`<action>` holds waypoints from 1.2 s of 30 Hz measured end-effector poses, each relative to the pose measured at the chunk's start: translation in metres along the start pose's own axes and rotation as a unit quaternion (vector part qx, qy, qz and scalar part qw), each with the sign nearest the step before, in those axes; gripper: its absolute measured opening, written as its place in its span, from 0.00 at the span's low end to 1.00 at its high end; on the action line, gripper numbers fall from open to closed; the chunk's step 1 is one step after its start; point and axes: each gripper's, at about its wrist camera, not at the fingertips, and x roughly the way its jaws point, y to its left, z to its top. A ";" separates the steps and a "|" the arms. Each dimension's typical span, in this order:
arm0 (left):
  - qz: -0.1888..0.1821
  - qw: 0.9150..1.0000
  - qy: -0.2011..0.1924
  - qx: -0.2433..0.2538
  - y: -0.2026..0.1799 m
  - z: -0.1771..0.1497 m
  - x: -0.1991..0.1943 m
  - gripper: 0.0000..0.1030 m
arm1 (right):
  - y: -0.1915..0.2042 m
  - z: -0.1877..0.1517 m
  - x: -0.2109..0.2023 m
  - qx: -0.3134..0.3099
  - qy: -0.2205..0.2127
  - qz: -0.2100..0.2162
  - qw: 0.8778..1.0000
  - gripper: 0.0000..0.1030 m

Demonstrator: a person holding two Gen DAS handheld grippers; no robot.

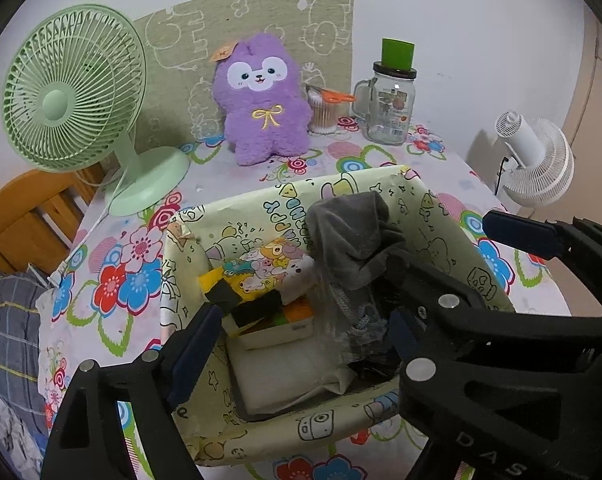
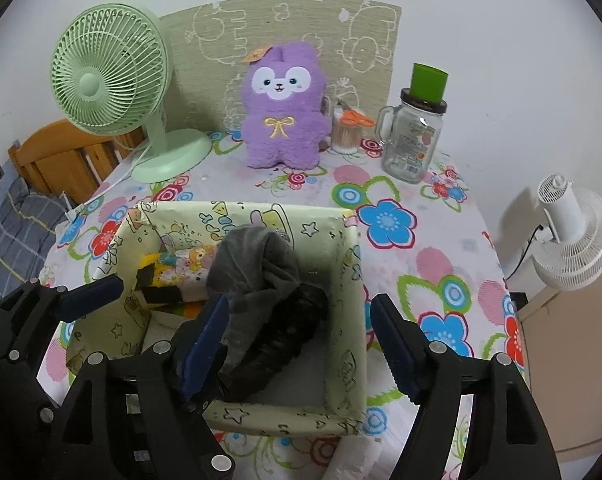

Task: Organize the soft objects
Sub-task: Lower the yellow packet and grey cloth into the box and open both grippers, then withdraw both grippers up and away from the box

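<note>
**Grey cloth lies in the box between two parted grippers**

Although both tools hang over the same paper-lined box [image 2: 343, 312], nothing is clamped by either. The right gripper [image 2: 301, 340] is seen with its jaws apart, one blue pad just beside the grey cloth [image 2: 253, 264] and the other out over the box's right wall. The left gripper [image 1: 301, 340] is likewise parted, its pads set to either side of the box's interior. The grey cloth is heaped in the right half of the box, draped over a dark bundle [image 2: 285, 332] whose long axis runs from near-left to far-right. A cartoon-printed fabric piece [image 1: 269, 268] is lodged in the left half. The cloth is judged nearer to the right gripper, just ahead of its left pad. A purple plush toy [image 2: 283, 108] stands well apart at the far side of the table [image 2: 441, 264], probably still to be gathered.
</note>
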 end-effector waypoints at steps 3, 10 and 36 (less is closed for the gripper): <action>0.000 1.000 -0.002 0.000 -0.001 -0.001 -0.003 0.86 | -0.002 -0.002 -0.003 0.005 -0.001 0.000 1.000 0.76; 0.004 1.000 -0.010 0.002 -0.003 -0.006 -0.014 0.86 | -0.002 -0.008 -0.014 0.009 -0.010 0.000 1.000 0.79; 0.021 0.999 -0.041 0.005 -0.014 -0.039 -0.069 0.94 | 0.005 -0.041 -0.074 0.015 -0.054 -0.001 0.998 0.86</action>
